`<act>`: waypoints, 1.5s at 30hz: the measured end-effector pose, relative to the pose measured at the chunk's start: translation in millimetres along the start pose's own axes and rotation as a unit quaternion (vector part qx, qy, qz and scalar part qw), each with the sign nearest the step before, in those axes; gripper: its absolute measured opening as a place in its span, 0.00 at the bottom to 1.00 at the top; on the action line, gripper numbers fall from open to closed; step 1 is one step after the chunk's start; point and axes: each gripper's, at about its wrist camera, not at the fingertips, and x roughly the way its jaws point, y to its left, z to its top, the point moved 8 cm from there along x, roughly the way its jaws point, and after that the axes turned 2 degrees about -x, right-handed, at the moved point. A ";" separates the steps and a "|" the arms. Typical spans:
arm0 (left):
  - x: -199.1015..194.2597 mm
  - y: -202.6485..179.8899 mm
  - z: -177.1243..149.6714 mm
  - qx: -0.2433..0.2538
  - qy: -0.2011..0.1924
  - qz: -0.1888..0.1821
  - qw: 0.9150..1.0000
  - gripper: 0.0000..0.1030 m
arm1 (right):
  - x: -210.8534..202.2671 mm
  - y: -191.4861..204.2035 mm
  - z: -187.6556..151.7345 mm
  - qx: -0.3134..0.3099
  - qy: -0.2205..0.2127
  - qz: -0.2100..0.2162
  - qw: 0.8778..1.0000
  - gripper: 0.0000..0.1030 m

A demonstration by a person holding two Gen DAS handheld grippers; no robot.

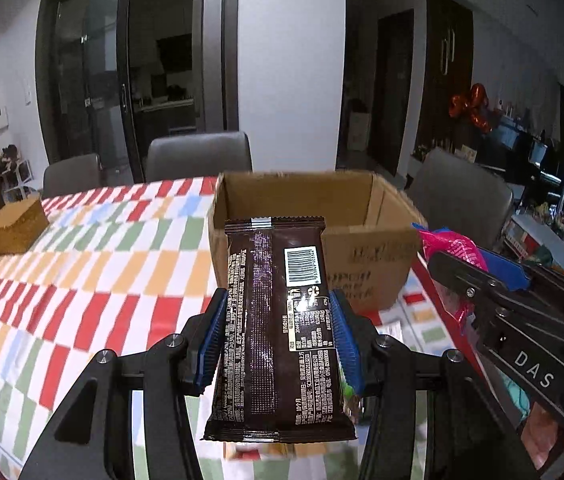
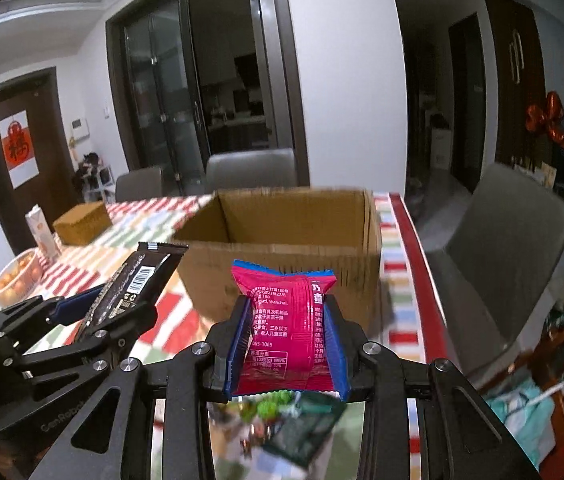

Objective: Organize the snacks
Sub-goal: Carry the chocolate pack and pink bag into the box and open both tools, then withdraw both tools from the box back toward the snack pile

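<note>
Brown snack packet (image 1: 277, 320) pinched in left tool (image 1: 279, 336), pink packet (image 2: 288, 328) pinched in right tool (image 2: 288, 344), both angled down toward cardboard box (image 1: 366, 256)

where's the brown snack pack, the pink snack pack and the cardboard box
brown snack pack (image 1: 277, 320): left wrist view, middle of its printed back.
pink snack pack (image 2: 288, 328): right wrist view, centre of its printed face.
cardboard box (image 2: 282, 276): right wrist view, its near outer wall.

Dark brown snack packet (image 1: 277, 328) with white barcode, back side facing up, lifted above the table before the open cardboard box (image 1: 366, 256), pink snack packet (image 2: 288, 332) with blue top edge, squeezed and upright, also lifted near the box
</note>
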 end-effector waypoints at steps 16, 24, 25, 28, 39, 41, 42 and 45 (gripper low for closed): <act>57.5 7.8 76.1 0.011 -0.003 0.002 1.000 0.48 | 53.1 -14.6 73.0 0.024 -0.020 0.000 0.999 0.35; 95.5 9.0 87.5 0.019 0.014 0.002 1.000 0.48 | 79.0 -29.7 78.6 0.040 -0.014 -0.007 0.999 0.35; 101.1 9.8 87.6 0.018 0.019 0.000 1.000 0.48 | 84.4 -30.4 78.6 0.041 -0.011 -0.007 0.999 0.35; 114.7 11.0 87.0 0.016 0.032 -0.004 0.999 0.48 | 97.4 -30.8 81.4 0.039 -0.002 -0.007 0.999 0.35; 139.1 21.1 89.1 -0.002 0.052 0.003 0.999 0.65 | 120.5 -32.6 84.2 0.035 0.012 -0.021 0.999 0.50; 135.1 23.7 89.6 -0.007 0.047 0.004 0.999 0.68 | 117.5 -33.6 83.0 0.038 0.010 -0.023 0.999 0.55; 132.4 24.0 89.0 -0.007 0.047 0.004 0.999 0.69 | 116.6 -34.7 83.1 0.036 0.008 -0.025 0.999 0.55; 122.9 25.2 86.8 -0.003 0.045 0.008 0.999 0.73 | 109.1 -34.1 82.2 0.031 0.005 -0.030 0.999 0.55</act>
